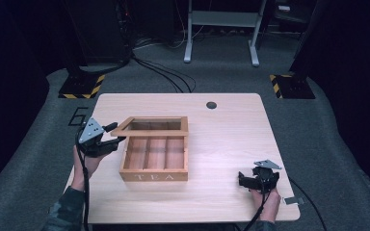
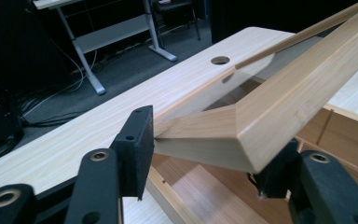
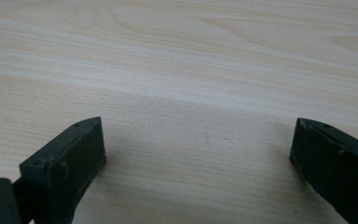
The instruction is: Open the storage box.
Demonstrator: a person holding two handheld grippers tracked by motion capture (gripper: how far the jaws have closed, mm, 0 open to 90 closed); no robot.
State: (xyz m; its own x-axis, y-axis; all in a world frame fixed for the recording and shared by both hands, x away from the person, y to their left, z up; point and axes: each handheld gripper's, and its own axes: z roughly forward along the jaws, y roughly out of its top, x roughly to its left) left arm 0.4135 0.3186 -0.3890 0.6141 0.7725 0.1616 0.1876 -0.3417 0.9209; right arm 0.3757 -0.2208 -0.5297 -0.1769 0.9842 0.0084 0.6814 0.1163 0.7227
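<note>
Tea box (image 1: 155, 166) lid (image 1: 151, 126) raised (3 compartments bare), L gripper (image 1: 107, 137) clamping corner.

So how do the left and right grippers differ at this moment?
The left gripper is shut on a corner of the tea box lid, holding the lid raised above the tea box; the right gripper holds nothing, its jaws wide apart. The left one sits at the box's left side, while the right one rests low over bare table near the front right corner. Both are black, two-jawed and hand-held.
</note>
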